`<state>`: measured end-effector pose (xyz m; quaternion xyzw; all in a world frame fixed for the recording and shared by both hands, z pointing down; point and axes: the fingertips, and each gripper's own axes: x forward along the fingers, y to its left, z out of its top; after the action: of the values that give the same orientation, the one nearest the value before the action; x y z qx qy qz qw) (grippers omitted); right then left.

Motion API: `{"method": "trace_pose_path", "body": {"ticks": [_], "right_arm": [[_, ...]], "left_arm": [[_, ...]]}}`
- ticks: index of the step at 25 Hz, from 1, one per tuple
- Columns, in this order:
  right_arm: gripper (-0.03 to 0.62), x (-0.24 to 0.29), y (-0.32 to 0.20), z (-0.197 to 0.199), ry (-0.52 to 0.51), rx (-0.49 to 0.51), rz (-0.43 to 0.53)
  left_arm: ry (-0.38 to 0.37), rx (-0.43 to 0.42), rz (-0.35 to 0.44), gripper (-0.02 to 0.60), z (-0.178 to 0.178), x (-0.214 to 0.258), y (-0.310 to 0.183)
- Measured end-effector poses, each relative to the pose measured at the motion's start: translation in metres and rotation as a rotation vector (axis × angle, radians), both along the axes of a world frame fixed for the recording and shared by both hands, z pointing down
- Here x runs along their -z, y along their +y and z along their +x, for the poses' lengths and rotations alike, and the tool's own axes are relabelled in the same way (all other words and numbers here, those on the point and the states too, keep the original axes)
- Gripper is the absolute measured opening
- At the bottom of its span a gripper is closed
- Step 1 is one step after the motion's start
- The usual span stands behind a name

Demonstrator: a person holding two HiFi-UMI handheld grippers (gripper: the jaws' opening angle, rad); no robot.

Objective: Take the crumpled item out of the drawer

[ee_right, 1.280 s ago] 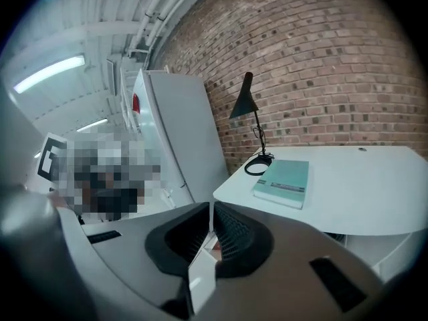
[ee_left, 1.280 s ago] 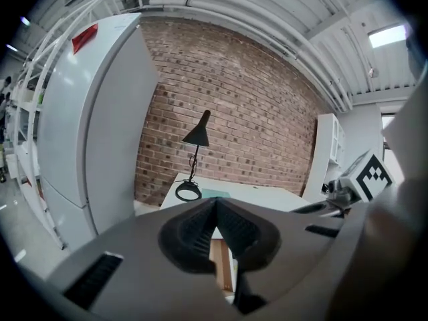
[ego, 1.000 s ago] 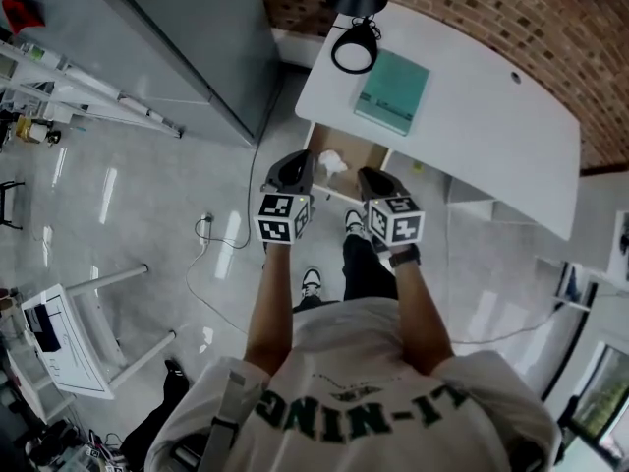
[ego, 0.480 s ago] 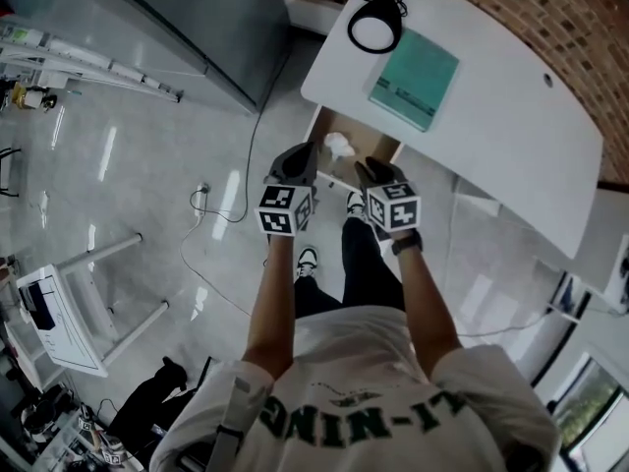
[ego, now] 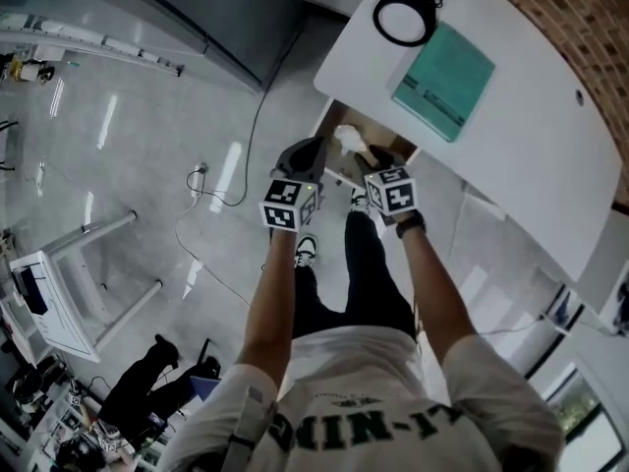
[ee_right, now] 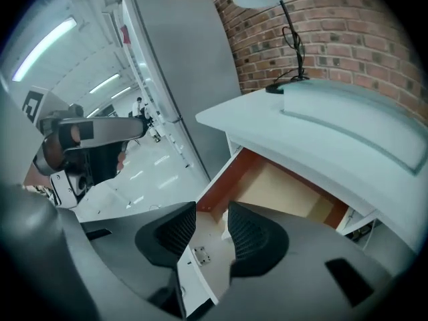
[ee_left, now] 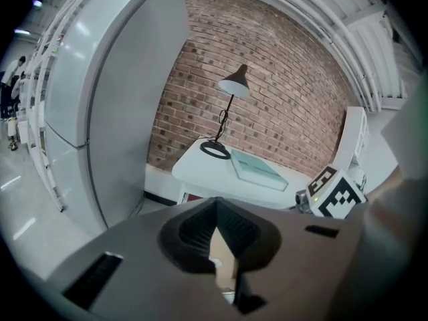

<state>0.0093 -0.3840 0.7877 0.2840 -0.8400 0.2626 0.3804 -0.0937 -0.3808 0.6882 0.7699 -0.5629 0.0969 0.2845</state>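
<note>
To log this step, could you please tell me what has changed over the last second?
The right gripper is opening its fingers, shut a second ago, at the front of the drawer; nothing is pinched between them. The crumpled item stays in the open drawer.

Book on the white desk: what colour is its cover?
The book has a teal cover; the head view shows it best.

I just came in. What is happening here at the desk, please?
A person stands at the white desk with a claw in each hand, above its open drawer. The crumpled white item lies in the drawer, not yet taken. The right claw is opening its jaws, with nothing between them; the left claw is shut and empty.
</note>
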Motion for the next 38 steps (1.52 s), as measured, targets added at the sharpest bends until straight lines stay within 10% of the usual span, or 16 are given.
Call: {"method": "trace_pose_path", "body": {"ticks": [21,38], "right_arm": [[0.129,-0.173,-0.047,-0.017,0.158,0.014,-0.047],[0.018,-0.147,-0.043,-0.015,0.132,-0.081,0.033]], "left_arm": [[0.032,-0.039,-0.088,-0.006,0.004,-0.129,-0.02],[0.04,-0.023,-0.09,-0.006,0.004,-0.111,-0.004]]}}
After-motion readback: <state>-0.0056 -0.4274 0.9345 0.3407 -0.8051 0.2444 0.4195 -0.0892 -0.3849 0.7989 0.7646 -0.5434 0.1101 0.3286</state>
